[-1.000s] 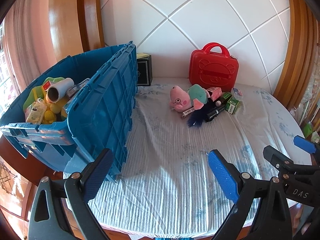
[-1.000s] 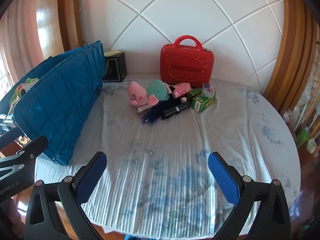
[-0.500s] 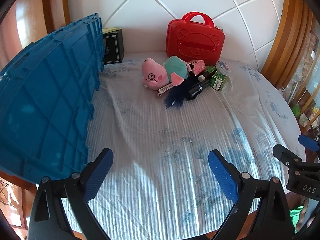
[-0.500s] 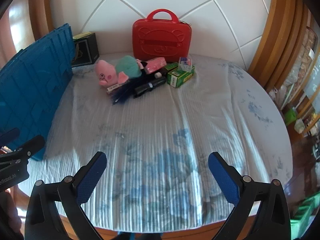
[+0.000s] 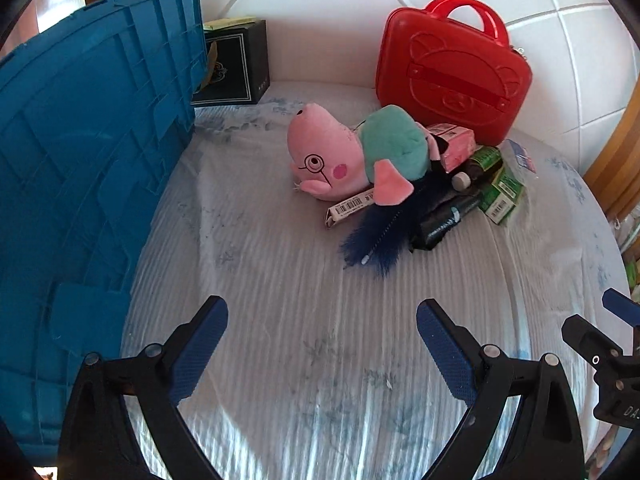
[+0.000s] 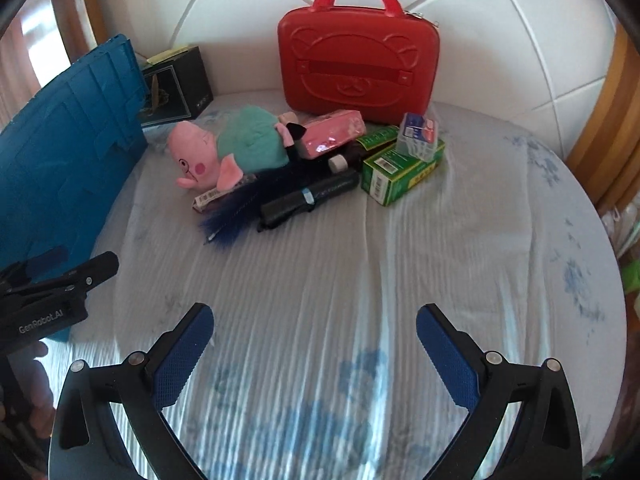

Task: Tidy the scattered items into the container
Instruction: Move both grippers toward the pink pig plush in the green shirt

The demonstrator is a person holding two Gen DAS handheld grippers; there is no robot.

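In front of the red case (image 6: 358, 54): the whole pile sits against its lower edge, on the striped cloth (image 6: 360, 280).
Pile: pink pig plush (image 5: 352, 152) on the crate side of the case; pink box (image 6: 332, 132) touching the case front; green boxes (image 6: 400, 170) at the case's right corner with a small clear packet (image 6: 418, 136) on top; dark bottle (image 6: 352, 156) between plush and green boxes.
Front row: black tube (image 6: 308, 198), blue feather (image 5: 376, 236) and a barcoded slim box (image 5: 350, 204) lie nearest the tongs, partly under the plush.
Container: blue crate (image 5: 80, 160) stands well left of the case; only its outer wall shows, inside is hidden.
Left gripper (image 5: 322, 340): jaws spread wide, nothing between them, hovering over bare cloth well short of the case.
Right gripper (image 6: 314, 344): same, wide open and empty, lined up roughly on the case's centre.
Step (my read): approach for the next pick; nothing held yet.
Best first pick: plush with the left tool, as it is nearest the crate and lies over the slim box. Pinch across the teal body, not the snout.
Right tool: take the green boxes, but the loose packet on top will likely slide off, so lift it first.
Risk: feather and tube are low and flat; come in shallow so the pads don't snag the cloth.
Don't: nudge the case; it isn't clearly part of the clutter.
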